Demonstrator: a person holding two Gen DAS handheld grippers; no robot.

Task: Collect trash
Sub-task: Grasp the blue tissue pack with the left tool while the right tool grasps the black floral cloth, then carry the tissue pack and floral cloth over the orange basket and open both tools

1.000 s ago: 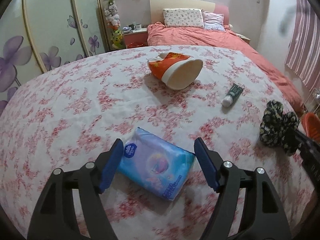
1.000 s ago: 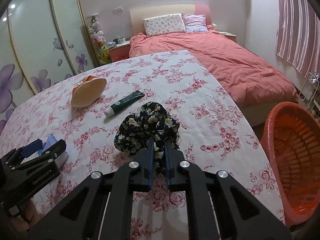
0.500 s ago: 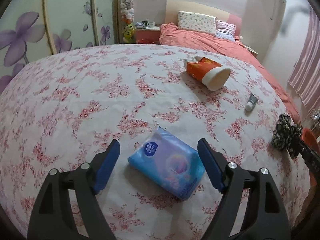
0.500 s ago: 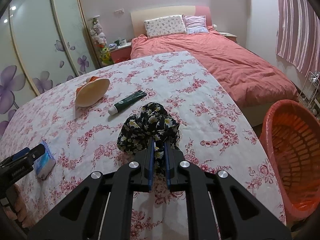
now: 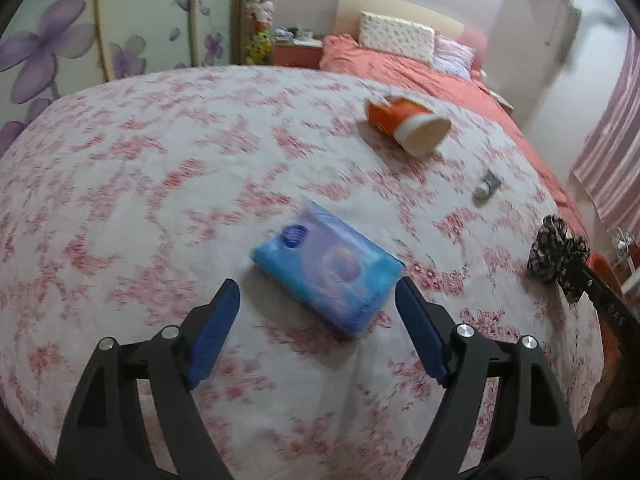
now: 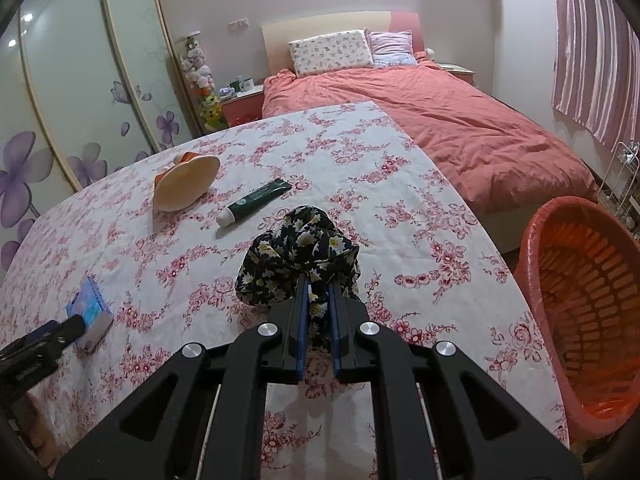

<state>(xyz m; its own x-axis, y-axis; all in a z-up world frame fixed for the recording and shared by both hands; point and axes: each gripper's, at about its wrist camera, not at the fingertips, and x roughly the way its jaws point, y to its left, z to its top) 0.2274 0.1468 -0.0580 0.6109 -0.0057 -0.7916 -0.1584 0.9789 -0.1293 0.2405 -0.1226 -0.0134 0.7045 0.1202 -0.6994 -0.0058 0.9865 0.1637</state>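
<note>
Orange laundry basket (image 6: 580, 320) stands off the table's right edge; what shows of its inside holds nothing. Paper cup (image 6: 186, 182) lies tipped on the floral tablecloth (image 6: 400, 208), mouth toward camera, contents not visible. Right gripper (image 6: 318, 300) pinches a black floral cloth (image 6: 298, 252) above the table. Left gripper (image 5: 316, 304) is spread wide, blue tissue pack (image 5: 328, 266) just ahead. Green tube (image 6: 256, 200) lies between cup and cloth.
</note>
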